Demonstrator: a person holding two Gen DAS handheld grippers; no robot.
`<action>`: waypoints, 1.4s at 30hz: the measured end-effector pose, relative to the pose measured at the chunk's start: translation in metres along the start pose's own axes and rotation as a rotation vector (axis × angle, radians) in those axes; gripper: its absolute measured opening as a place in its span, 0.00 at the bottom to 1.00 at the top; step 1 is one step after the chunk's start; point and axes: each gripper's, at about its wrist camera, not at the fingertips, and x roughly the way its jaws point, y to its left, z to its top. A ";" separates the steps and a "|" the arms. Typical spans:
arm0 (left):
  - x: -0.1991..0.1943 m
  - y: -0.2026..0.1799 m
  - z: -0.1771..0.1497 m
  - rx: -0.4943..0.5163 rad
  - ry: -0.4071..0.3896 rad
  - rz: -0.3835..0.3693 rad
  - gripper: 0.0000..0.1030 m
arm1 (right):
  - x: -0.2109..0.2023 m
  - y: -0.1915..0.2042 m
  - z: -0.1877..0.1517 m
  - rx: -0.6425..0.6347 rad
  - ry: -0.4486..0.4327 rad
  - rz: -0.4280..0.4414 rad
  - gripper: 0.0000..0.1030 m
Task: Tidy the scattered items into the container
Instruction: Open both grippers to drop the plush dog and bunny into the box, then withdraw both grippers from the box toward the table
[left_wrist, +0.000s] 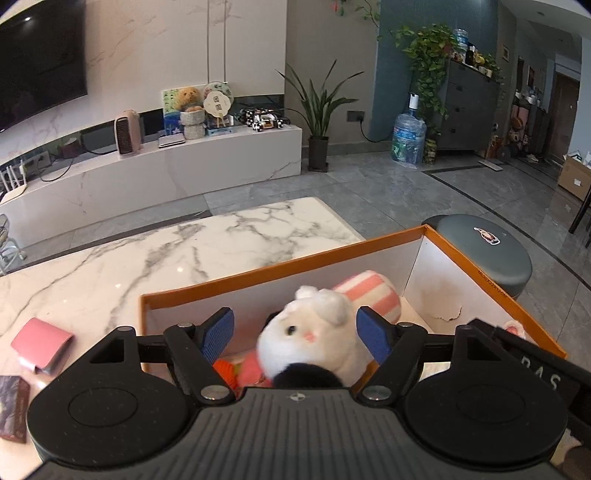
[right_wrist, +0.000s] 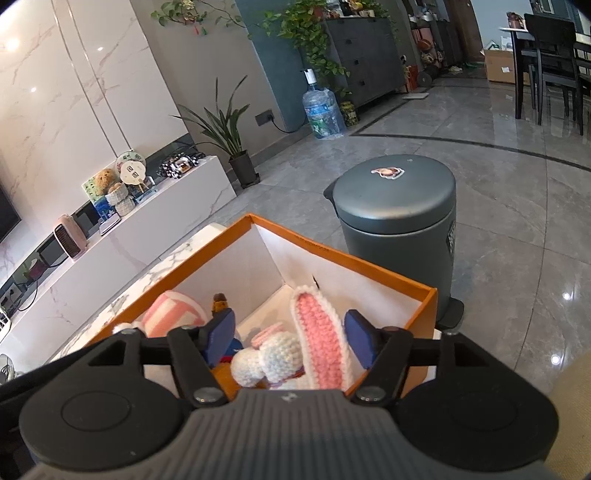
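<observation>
At far left in my left-wrist view, a pink wallet (left_wrist: 42, 345) and a dark booklet (left_wrist: 13, 408) lie on the marble table (left_wrist: 147, 254), outside the orange box (left_wrist: 280, 264); my guess is they are the last strays to be tidied. At lower centre, my left gripper (left_wrist: 295, 332) hangs over the box with its blue pads spread. The white plush hamster (left_wrist: 314, 343) sits between them, face towards the lens and tipped to the left, and neither pad presses on it, so I judge it released rather than held. Behind it a pink-striped roll (left_wrist: 369, 295) lies with its long axis running from lower left to upper right.

In my right-wrist view, that roll appears left of centre. At lower centre, my right gripper (right_wrist: 291, 339) also stands open above the box, with the crocheted rabbit (right_wrist: 280, 354) below it. The rabbit's pink ear (right_wrist: 321, 339) points up the frame, long axis near vertical, just clear of the right pad. A grey pedal bin (right_wrist: 399, 221) stands on the floor to the right.
</observation>
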 end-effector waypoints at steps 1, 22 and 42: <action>-0.004 0.002 -0.001 -0.005 -0.001 0.004 0.85 | -0.003 0.000 -0.001 -0.007 -0.009 0.003 0.71; -0.098 0.066 -0.021 -0.110 -0.093 0.068 0.85 | -0.078 0.040 -0.021 -0.205 0.019 -0.046 0.77; -0.171 0.156 -0.059 -0.256 -0.179 0.148 0.85 | -0.167 0.129 -0.080 -0.468 -0.050 0.066 0.83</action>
